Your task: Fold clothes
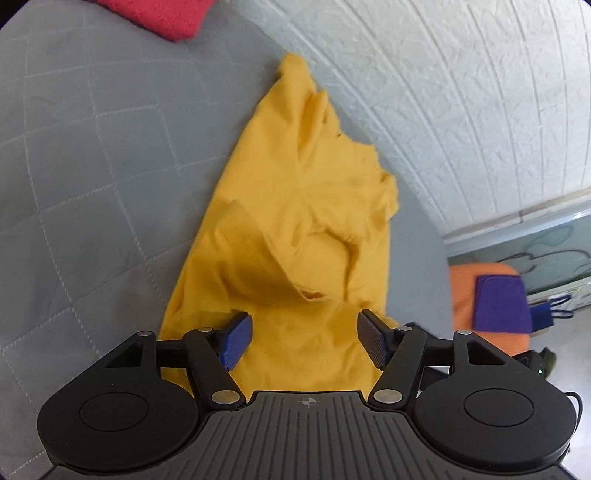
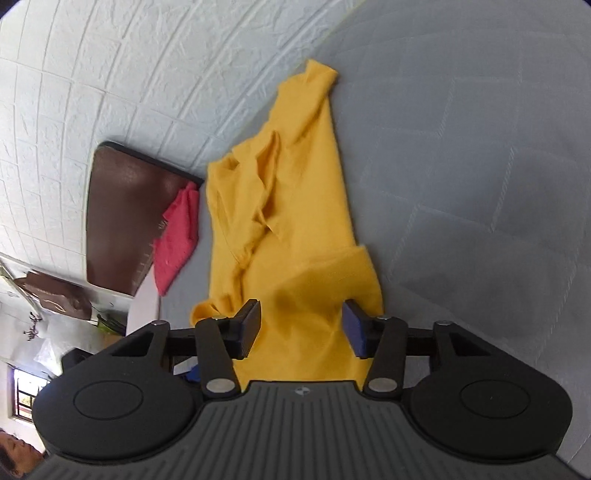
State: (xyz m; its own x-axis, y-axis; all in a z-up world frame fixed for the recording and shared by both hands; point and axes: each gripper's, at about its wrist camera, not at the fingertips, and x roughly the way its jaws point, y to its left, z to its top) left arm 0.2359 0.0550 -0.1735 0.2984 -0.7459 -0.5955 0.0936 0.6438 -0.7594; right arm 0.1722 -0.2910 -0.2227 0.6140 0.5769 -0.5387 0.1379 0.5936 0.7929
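A yellow shirt (image 1: 295, 206) lies crumpled and partly folded on a grey quilted bed cover (image 1: 92, 166), close to the white brick-pattern wall. My left gripper (image 1: 304, 341) is open, its blue-padded fingers (image 1: 236, 341) spread just above the shirt's near end. In the right wrist view the same yellow shirt (image 2: 291, 221) stretches away from me. My right gripper (image 2: 301, 330) is open over its near end, with a sleeve fold by the right finger (image 2: 352, 330). Neither gripper holds cloth.
A red cloth (image 1: 162, 16) lies on the bed cover (image 2: 461, 184) at the far left, and it also shows by a brown headboard (image 2: 122, 218) as a red cloth (image 2: 177, 236). An orange stool with a purple cloth (image 1: 500, 302) stands beside the bed. The wall (image 1: 461, 92) borders the shirt.
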